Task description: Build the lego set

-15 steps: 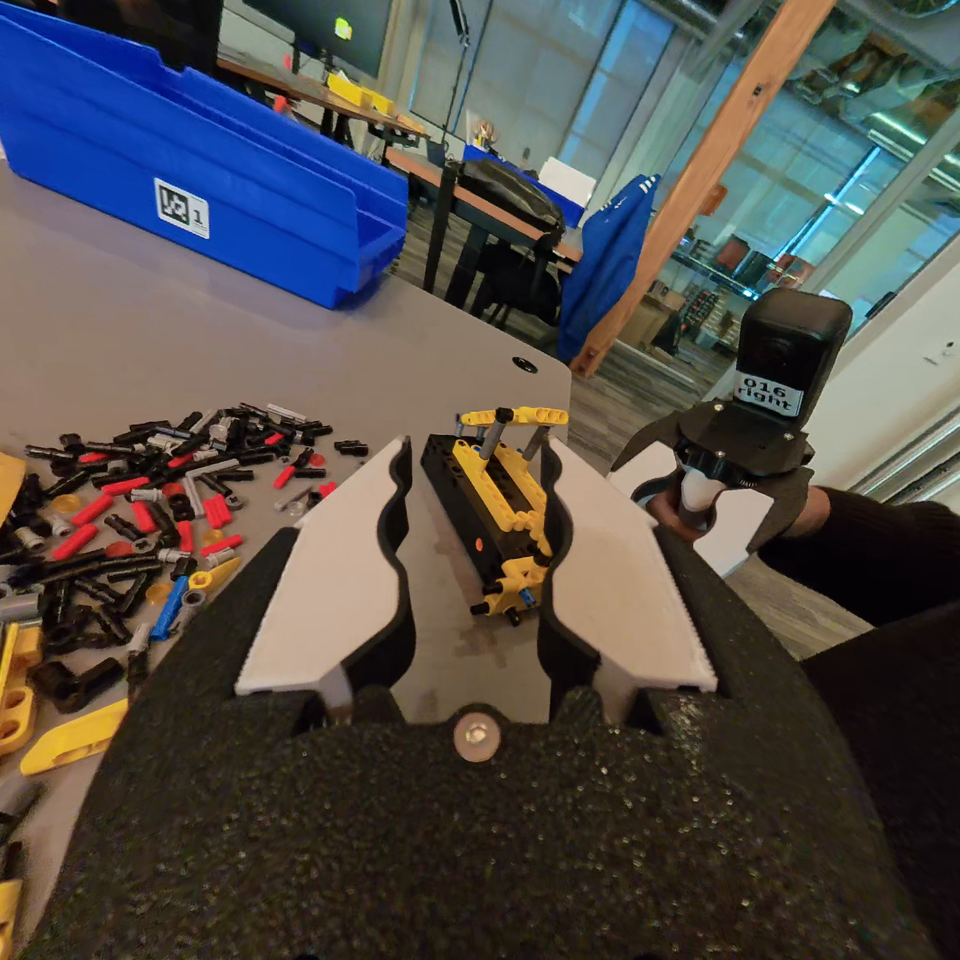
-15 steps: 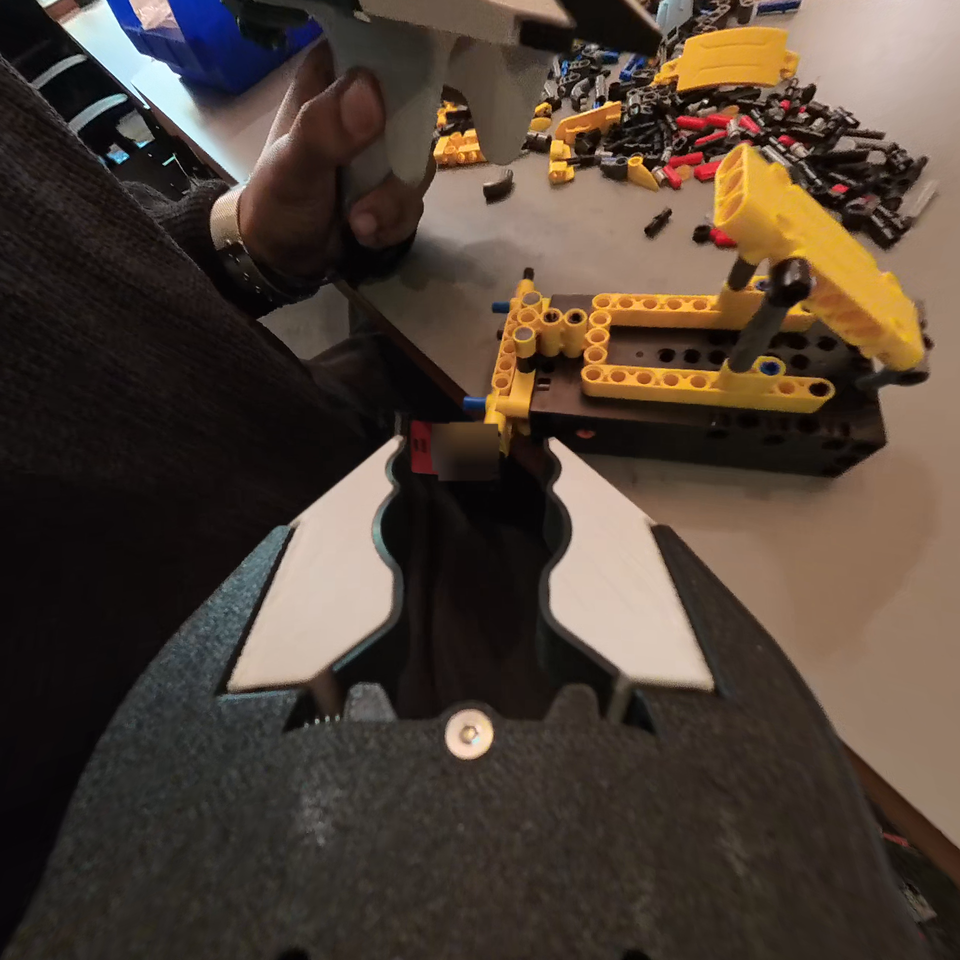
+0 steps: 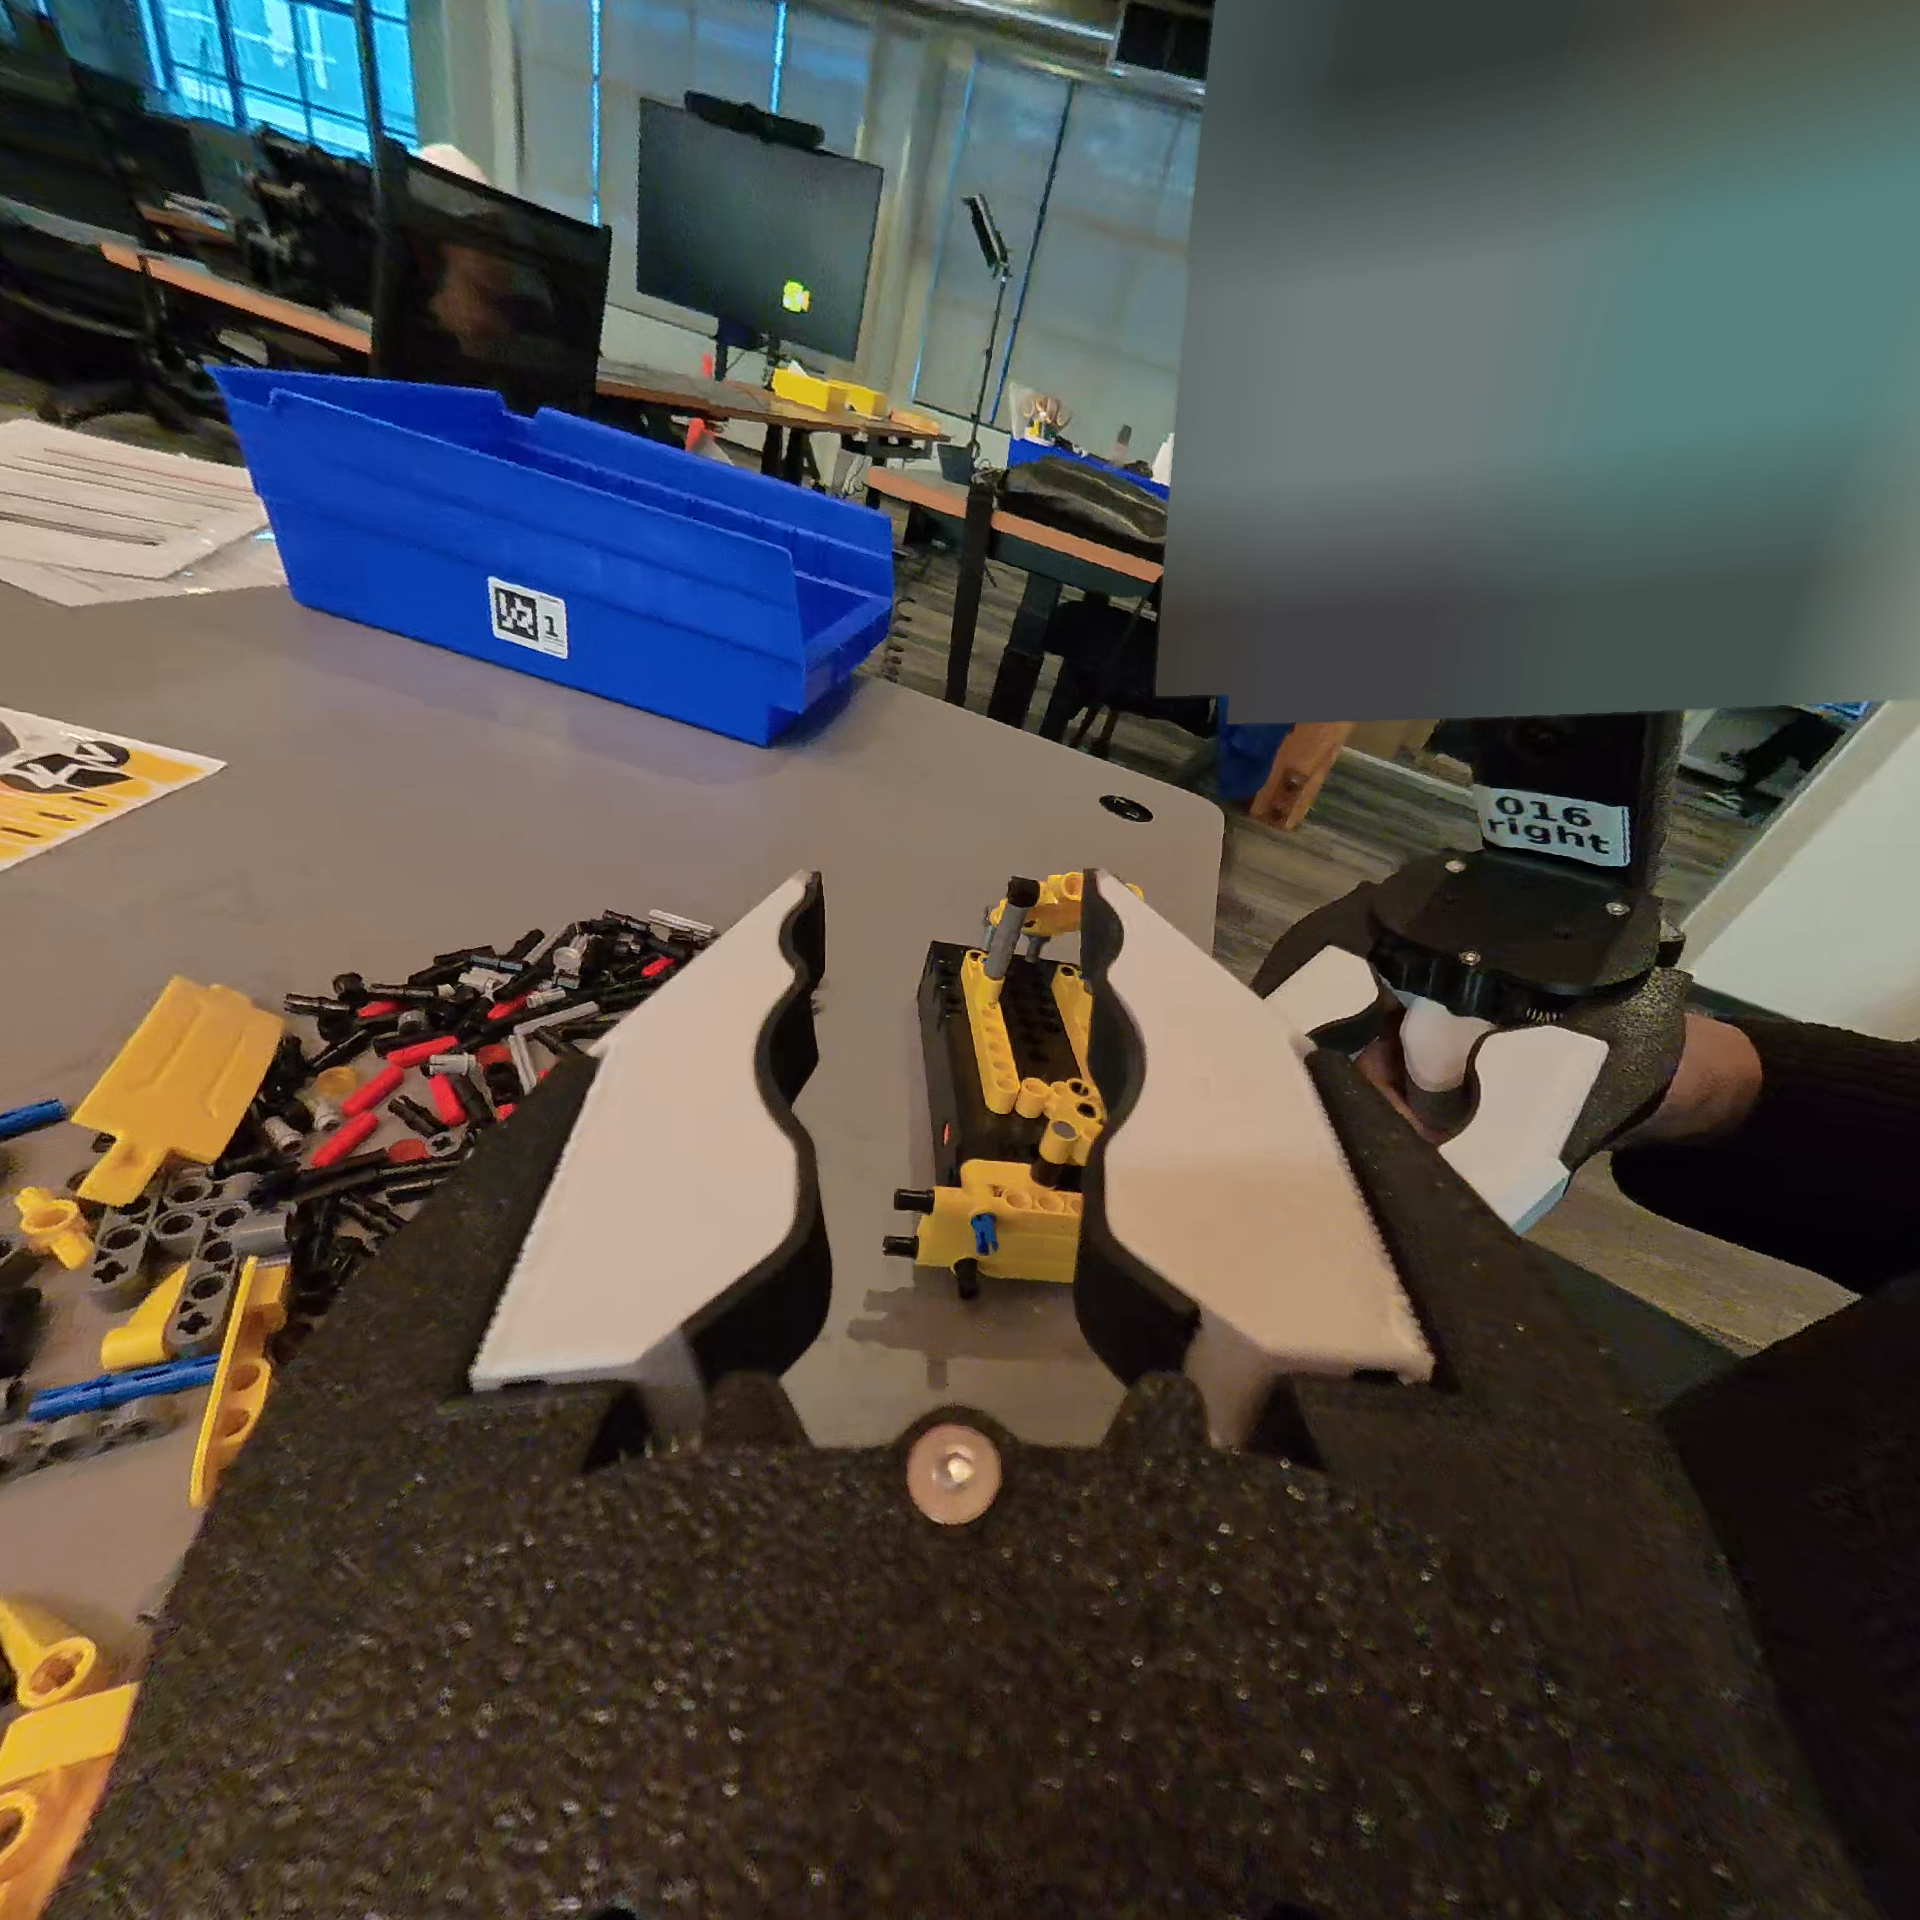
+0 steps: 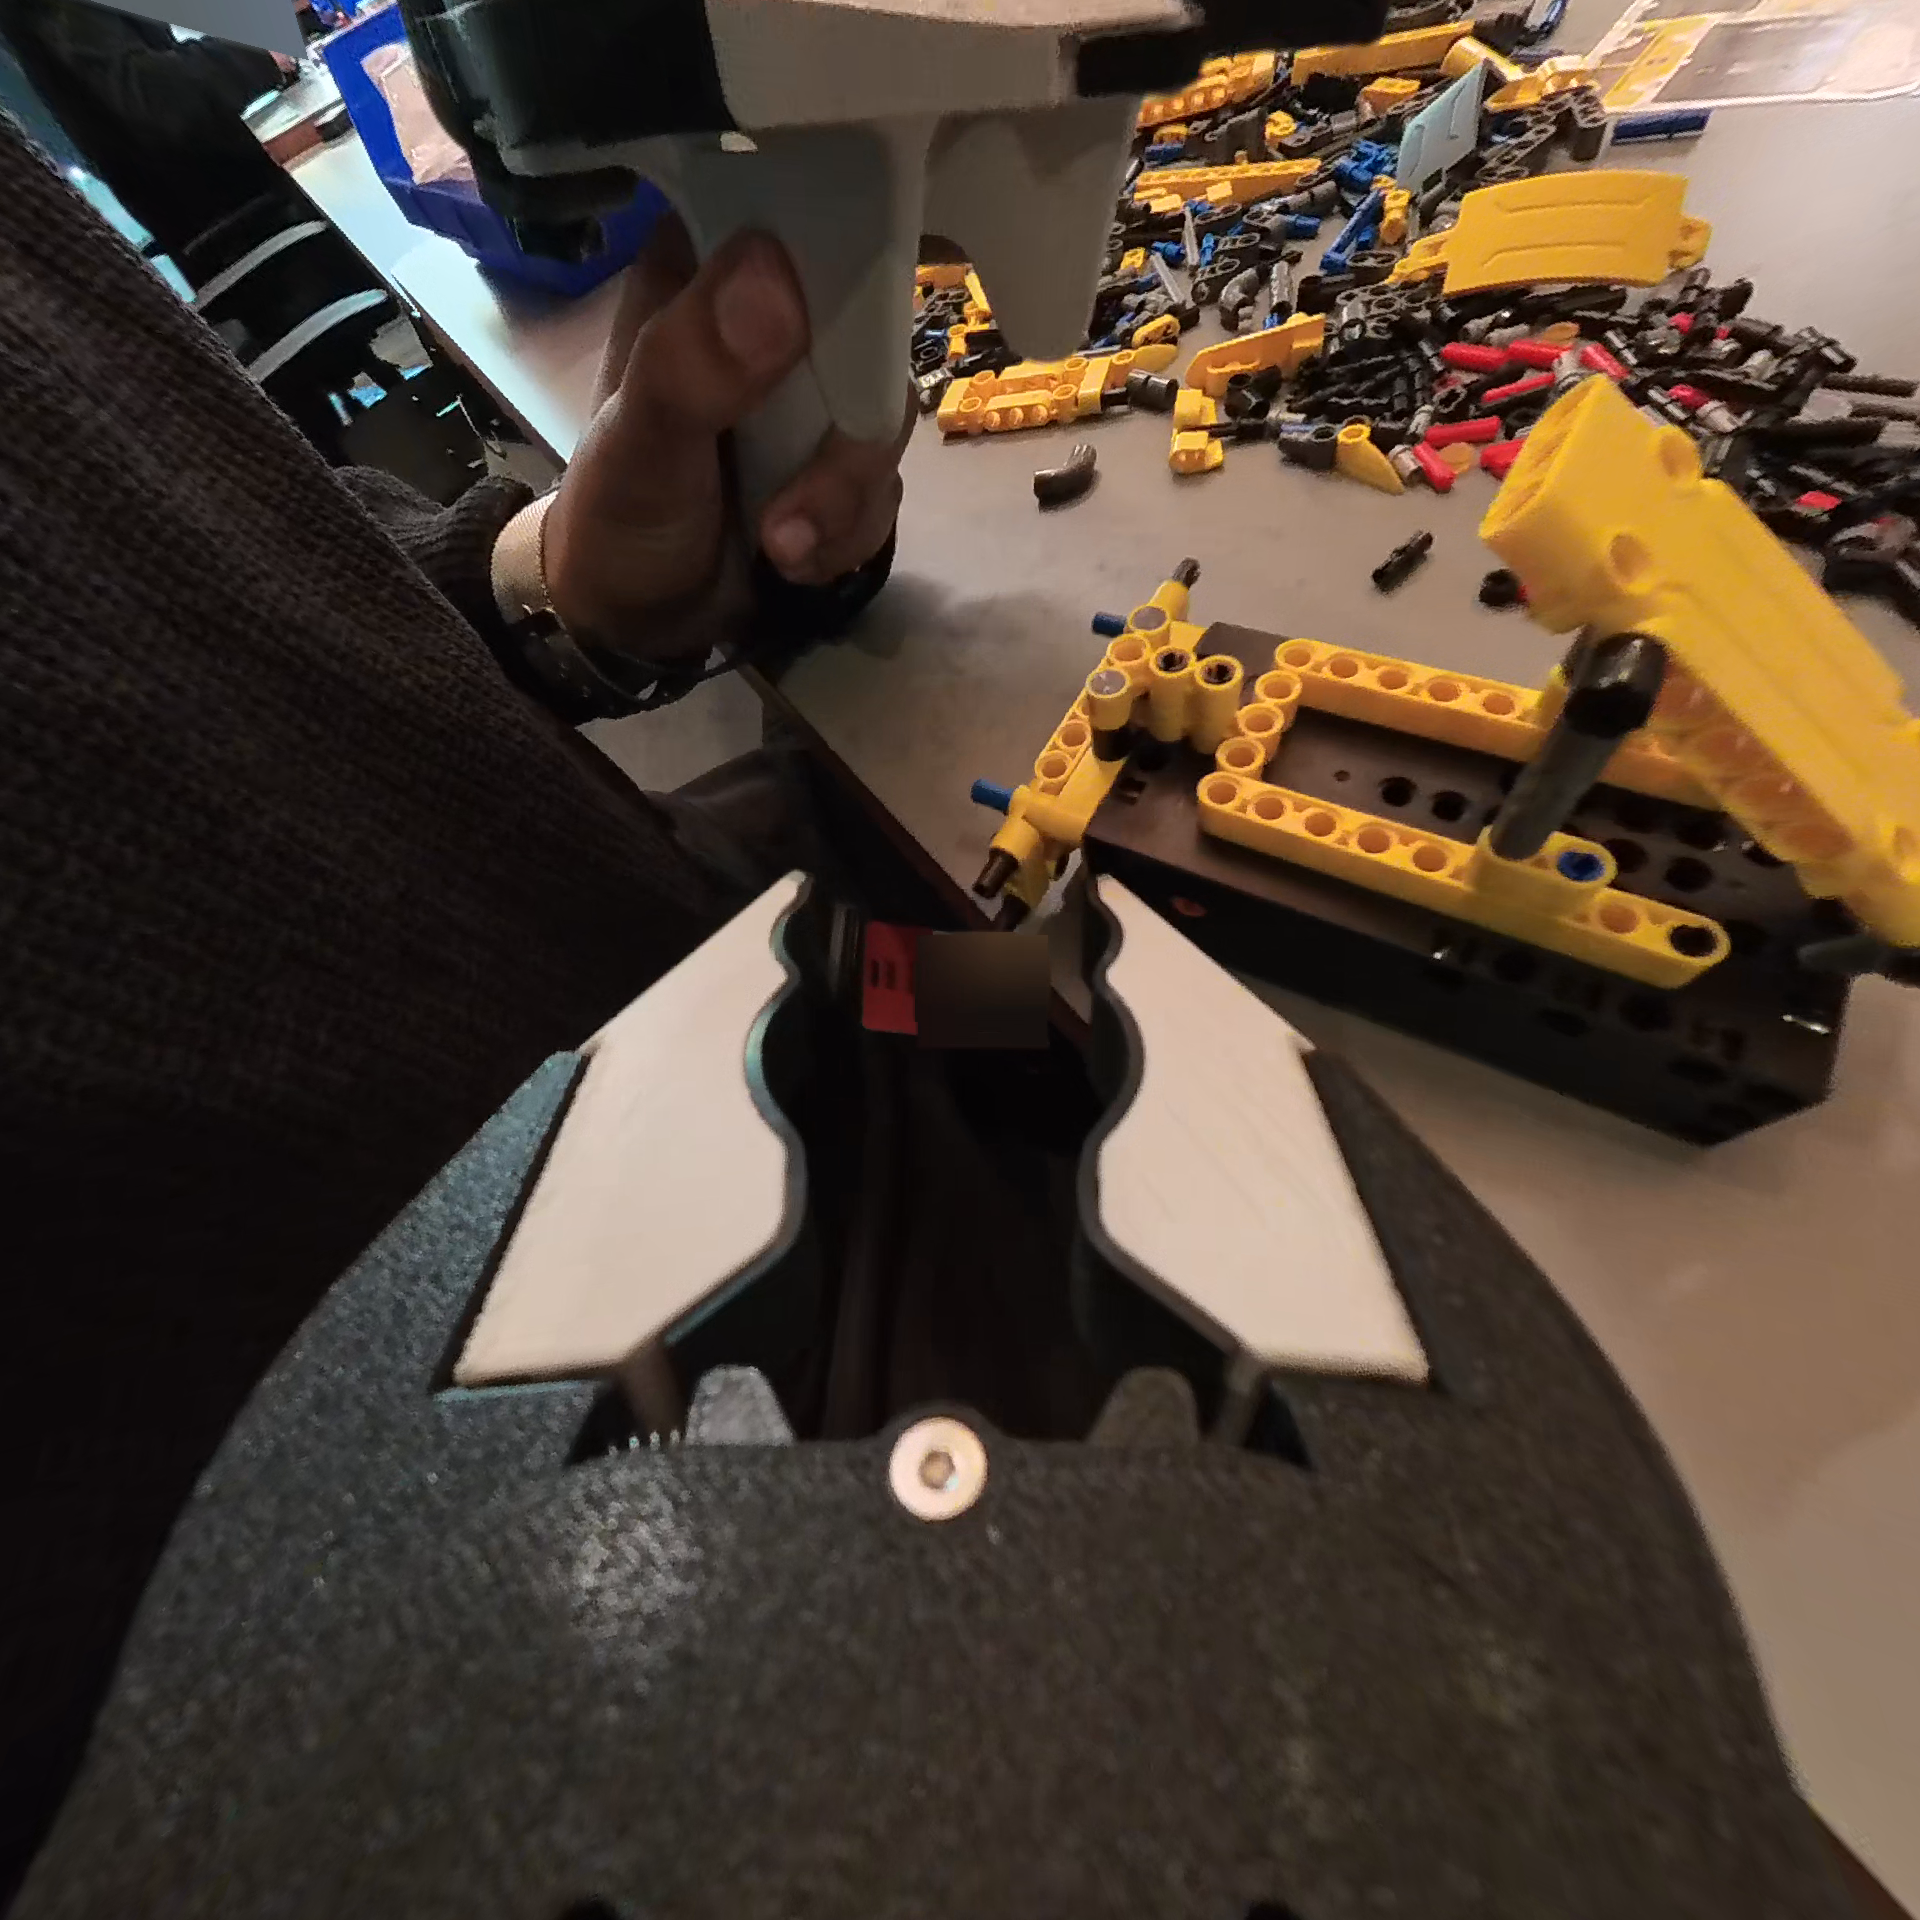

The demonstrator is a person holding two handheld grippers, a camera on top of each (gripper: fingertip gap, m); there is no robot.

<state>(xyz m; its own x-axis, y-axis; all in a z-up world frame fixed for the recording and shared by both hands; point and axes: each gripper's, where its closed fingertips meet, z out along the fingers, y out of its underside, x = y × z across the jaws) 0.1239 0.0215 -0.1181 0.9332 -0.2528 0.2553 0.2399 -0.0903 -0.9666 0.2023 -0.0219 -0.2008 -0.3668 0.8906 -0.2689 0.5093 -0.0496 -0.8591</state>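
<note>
Left gripper: spread wide, empty, flanking yellow-black brick assembly. Right gripper: apart, empty, off table edge. Risk: closing may snap the raised yellow arm.

The right claw's white finger covers the right side of the yellow and black brick model in the left wrist view, so that edge is anyone's guess. In the right wrist view the model's raised yellow arm runs off the picture's right edge and looks smeared. The loose parts pile is too small and jumbled to sort out. A mosaic patch sits between the right claw's fingers.
</note>
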